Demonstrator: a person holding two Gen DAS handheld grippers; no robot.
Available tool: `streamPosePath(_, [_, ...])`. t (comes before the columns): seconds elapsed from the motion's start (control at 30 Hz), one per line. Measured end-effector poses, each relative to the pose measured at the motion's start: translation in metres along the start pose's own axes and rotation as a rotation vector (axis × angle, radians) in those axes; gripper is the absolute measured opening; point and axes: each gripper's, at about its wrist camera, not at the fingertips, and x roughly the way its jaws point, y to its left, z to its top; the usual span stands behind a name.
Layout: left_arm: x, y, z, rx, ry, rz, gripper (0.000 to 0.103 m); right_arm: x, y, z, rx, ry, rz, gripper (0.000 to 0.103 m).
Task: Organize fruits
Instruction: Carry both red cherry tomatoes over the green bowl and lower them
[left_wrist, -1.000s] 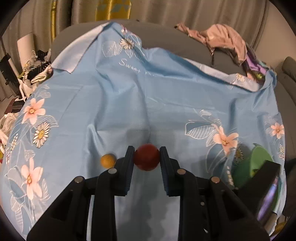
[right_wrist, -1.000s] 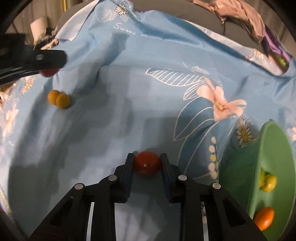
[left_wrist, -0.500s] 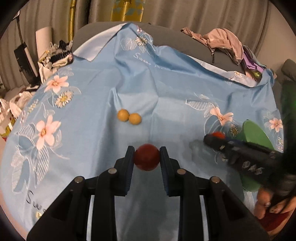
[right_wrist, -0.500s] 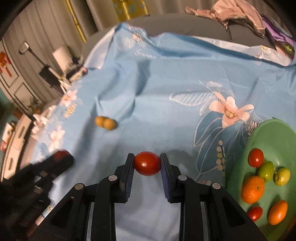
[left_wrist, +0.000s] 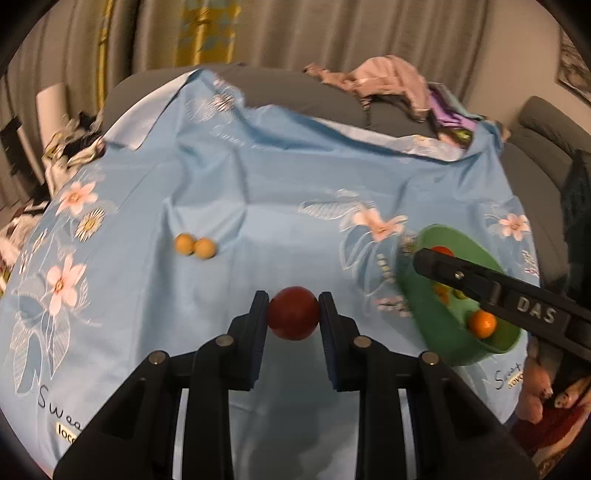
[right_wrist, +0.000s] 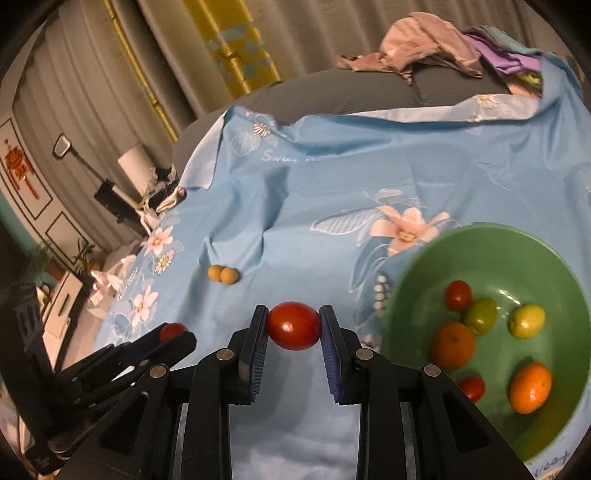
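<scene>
My left gripper (left_wrist: 293, 314) is shut on a dark red round fruit (left_wrist: 293, 313) and holds it above the blue cloth. My right gripper (right_wrist: 293, 325) is shut on a red tomato (right_wrist: 293, 325), held above the cloth just left of the green bowl (right_wrist: 413, 284). The bowl holds several fruits: oranges, green ones and small red tomatoes. In the left wrist view the bowl (left_wrist: 424, 317) is at the right, with the right gripper's arm across it. Two small yellow fruits (left_wrist: 194, 246) lie side by side on the cloth, also in the right wrist view (right_wrist: 223, 274).
A blue flowered cloth (left_wrist: 277, 192) covers a grey sofa. A heap of clothes (left_wrist: 384, 79) lies on the sofa's far right. Clutter (right_wrist: 155, 192) sits beyond the cloth's left edge. The left gripper (right_wrist: 173, 332) shows at lower left in the right wrist view.
Both grippers have lifted their red fruits off the cloth and risen. The right gripper has moved toward the green bowl, which now fills more of its view.
</scene>
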Motion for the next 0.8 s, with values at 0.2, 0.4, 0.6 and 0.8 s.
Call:
streamPosePath(0.2, [-0.001,-0.027,0.013,0.040,-0.018,-0.024,0.027,-0.025,-0.019,0.003,0.037,-0.069,-0.003,0.029])
streamPosePath(0.4, [0.006,-0.069,0.019,0.096,-0.021,-0.073,0.027,-0.052,-0.044,0.003,0.095,-0.146,-0.005,0.029])
streamPosePath(0.6, [0.019,-0.113,0.022,0.141,-0.004,-0.130,0.027,-0.071,-0.077,0.002,0.168,-0.193,-0.038,0.029])
streamPosePath(0.8, [0.038,-0.146,0.021,0.178,0.035,-0.166,0.027,-0.079,-0.112,-0.003,0.262,-0.204,-0.091,0.029])
